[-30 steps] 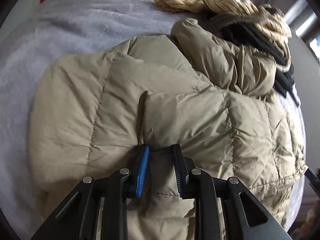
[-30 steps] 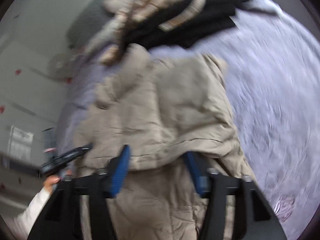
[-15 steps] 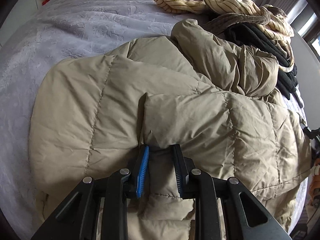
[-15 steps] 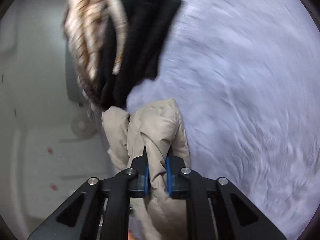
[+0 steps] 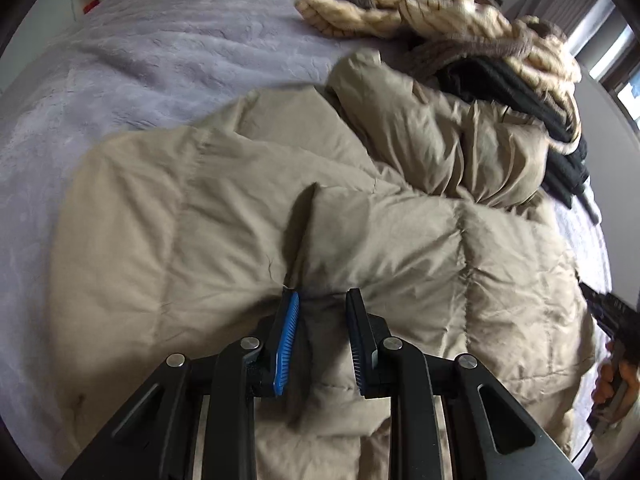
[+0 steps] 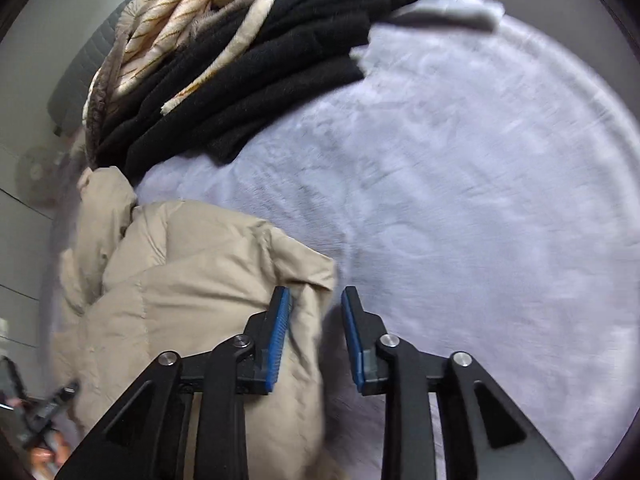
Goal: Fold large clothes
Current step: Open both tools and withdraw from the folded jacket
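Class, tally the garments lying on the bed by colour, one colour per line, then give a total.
Beige: 1, the puffer jacket
Black: 1, the knit garment
Cream with brown stripes: 1, the striped garment
Total: 3, all on the grey blanket

i see a bed (image 5: 168, 64) under a lavender-grey plush cover, pale walls (image 6: 24, 220) beside it, and daylight at a curtained window (image 5: 616, 60).
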`<control>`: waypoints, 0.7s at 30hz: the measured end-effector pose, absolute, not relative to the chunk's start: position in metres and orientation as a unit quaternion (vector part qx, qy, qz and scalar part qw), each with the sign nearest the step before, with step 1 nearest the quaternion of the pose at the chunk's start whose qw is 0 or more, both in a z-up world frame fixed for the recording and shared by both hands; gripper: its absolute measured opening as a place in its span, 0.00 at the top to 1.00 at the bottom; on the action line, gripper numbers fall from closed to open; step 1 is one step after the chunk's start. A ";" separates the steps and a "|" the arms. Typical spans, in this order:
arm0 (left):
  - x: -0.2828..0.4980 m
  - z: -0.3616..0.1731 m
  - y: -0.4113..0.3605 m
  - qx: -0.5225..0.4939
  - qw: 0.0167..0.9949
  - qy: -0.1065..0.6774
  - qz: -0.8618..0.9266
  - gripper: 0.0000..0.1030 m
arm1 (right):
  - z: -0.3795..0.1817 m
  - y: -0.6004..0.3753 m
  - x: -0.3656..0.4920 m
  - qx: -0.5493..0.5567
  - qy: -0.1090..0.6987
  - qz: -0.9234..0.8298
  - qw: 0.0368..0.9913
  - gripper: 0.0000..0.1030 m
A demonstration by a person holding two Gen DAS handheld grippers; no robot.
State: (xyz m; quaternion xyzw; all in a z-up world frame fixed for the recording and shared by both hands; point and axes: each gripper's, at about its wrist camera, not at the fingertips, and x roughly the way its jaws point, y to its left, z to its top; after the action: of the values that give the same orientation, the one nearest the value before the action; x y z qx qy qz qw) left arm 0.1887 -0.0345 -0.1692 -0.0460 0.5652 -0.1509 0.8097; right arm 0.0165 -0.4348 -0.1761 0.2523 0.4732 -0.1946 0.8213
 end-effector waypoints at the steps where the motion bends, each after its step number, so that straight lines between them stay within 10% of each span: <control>1: 0.185 -0.164 -0.031 -0.047 0.812 0.561 -0.151 0.75 | -0.167 -0.429 0.005 0.233 0.470 -0.202 0.827 0.70; 21: 0.086 -0.139 0.001 0.011 0.801 0.590 -0.095 0.75 | -0.134 -0.349 -0.079 0.246 0.508 -0.147 0.812 0.60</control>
State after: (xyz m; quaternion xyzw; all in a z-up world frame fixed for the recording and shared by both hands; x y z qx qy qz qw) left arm 0.0856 0.0013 -0.1393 0.0105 0.5904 -0.0948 0.8014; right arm -0.0791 -0.3487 -0.1336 0.2459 0.5081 -0.1473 0.8122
